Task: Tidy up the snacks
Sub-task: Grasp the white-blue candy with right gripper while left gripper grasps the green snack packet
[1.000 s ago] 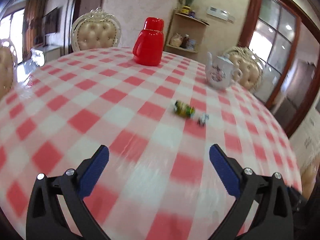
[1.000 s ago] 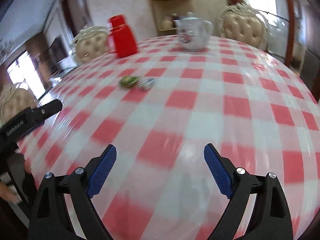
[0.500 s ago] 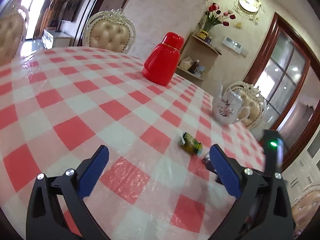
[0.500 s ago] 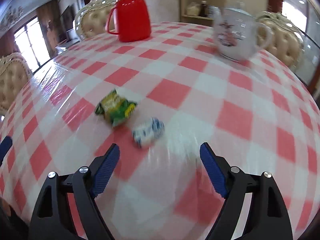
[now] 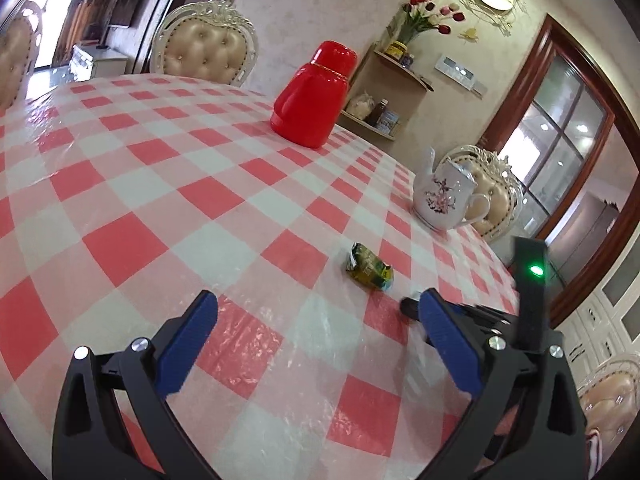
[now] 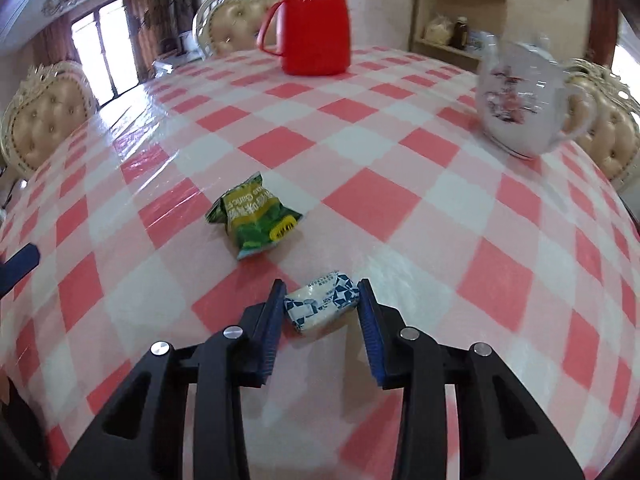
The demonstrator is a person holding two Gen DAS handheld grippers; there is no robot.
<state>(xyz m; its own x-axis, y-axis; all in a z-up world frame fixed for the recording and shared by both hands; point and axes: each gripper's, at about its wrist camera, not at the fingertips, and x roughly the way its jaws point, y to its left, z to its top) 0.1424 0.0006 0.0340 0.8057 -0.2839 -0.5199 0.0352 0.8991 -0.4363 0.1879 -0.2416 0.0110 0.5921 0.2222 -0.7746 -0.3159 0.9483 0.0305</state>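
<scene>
Your right gripper (image 6: 320, 304) pinched the small white-and-blue snack packet (image 6: 321, 306) on the table (image 6: 380, 204), near its middle; the crinkled green packet (image 6: 255, 216) lay just beyond. Your left gripper (image 5: 316, 320) hung spread wide.

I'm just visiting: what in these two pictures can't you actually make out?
- Blue-white snack, left wrist view: hidden behind the left tool's own finger.
- Right tool, right wrist view: whether its pads touch the snack is unclear.
- Green snack: its small print is too small to read.
- Teapot, right wrist view: motion-blurred.
</scene>
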